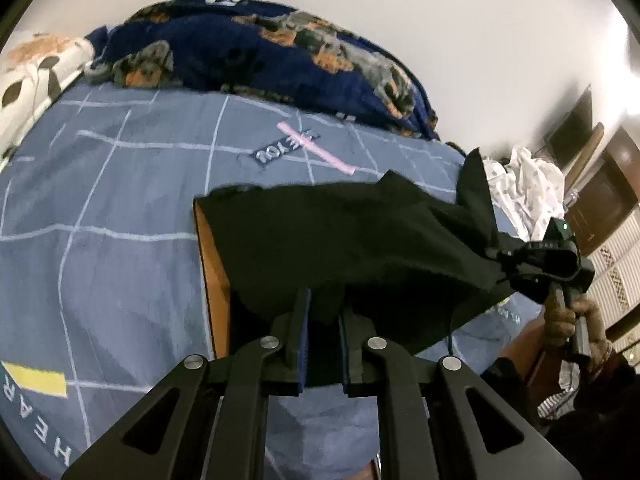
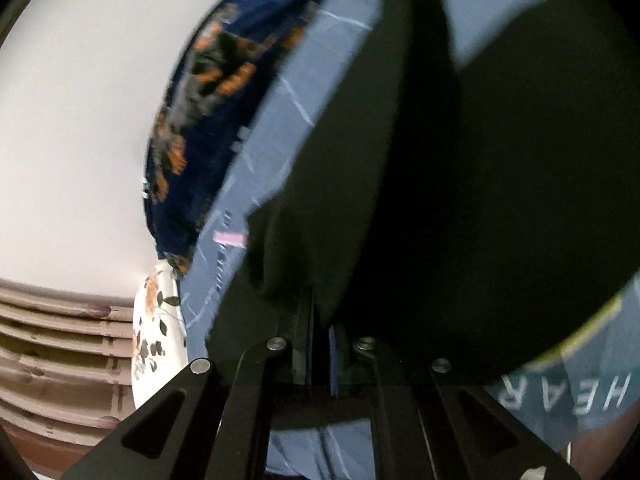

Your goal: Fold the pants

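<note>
The black pants (image 1: 352,236) hang lifted above the blue bed sheet (image 1: 120,200), stretched between my two grippers. An orange inner lining shows along their left edge. My left gripper (image 1: 324,312) is shut on the near edge of the pants. My right gripper (image 1: 508,264) shows in the left wrist view at the right, shut on the far right corner of the pants, held by a hand. In the right wrist view the pants (image 2: 460,200) fill most of the frame and my right gripper (image 2: 320,320) pinches the cloth between its fingers.
A dark blue blanket with orange pattern (image 1: 260,52) lies bunched at the bed's far side. A white floral pillow (image 1: 36,76) is at the far left. A white crumpled cloth (image 1: 524,188) lies at the bed's right end. Dark wooden furniture (image 1: 600,196) stands at right.
</note>
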